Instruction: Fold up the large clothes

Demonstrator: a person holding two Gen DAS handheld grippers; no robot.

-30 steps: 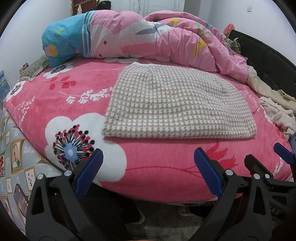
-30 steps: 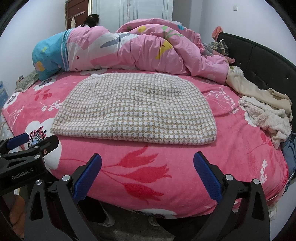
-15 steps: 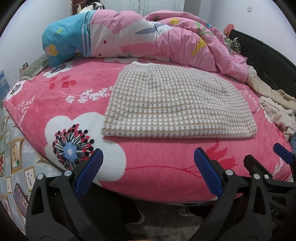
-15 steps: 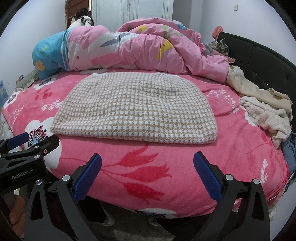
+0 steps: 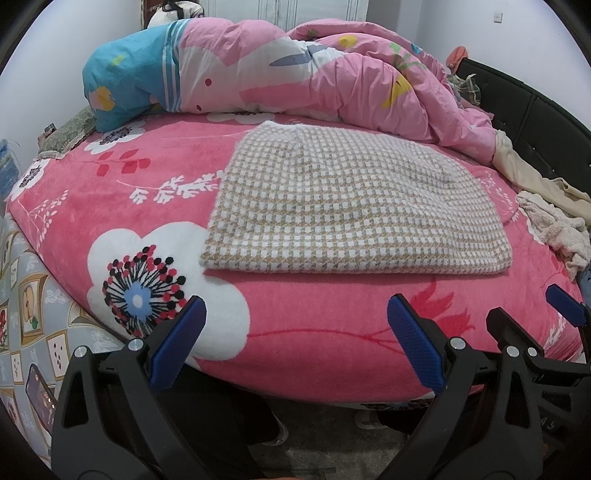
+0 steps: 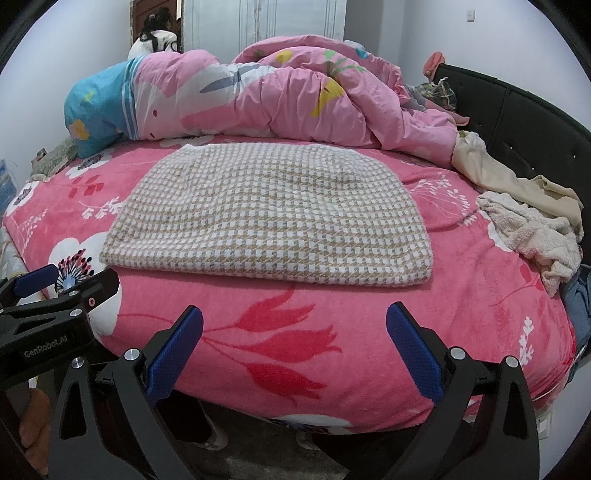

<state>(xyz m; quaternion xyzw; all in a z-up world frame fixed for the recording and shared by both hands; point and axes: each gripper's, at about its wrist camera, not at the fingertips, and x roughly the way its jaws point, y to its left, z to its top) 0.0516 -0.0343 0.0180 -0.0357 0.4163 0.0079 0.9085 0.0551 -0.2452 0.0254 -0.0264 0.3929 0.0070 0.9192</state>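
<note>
A tan-and-white houndstooth garment (image 5: 351,206) (image 6: 273,218) lies folded flat into a neat rectangle on the pink floral bed (image 5: 314,332) (image 6: 369,325). My left gripper (image 5: 295,343) hovers open at the near bed edge, short of the garment, with nothing between its blue pads. My right gripper (image 6: 293,350) is likewise open and empty at the near edge, below the garment's front hem. Each gripper shows at the side of the other's view: the right one (image 5: 561,314) at far right, the left one (image 6: 62,288) at far left.
A bunched pink and blue duvet (image 5: 277,77) (image 6: 258,99) fills the far side of the bed. Beige and cream clothes (image 5: 550,218) (image 6: 528,221) lie heaped at the right by the black headboard (image 6: 517,122). A person (image 6: 157,35) sits behind the duvet. A phone (image 5: 40,391) lies low left.
Both grippers stay almost still and open. The person behind the duvet has risen further into view. The garment has not moved.
</note>
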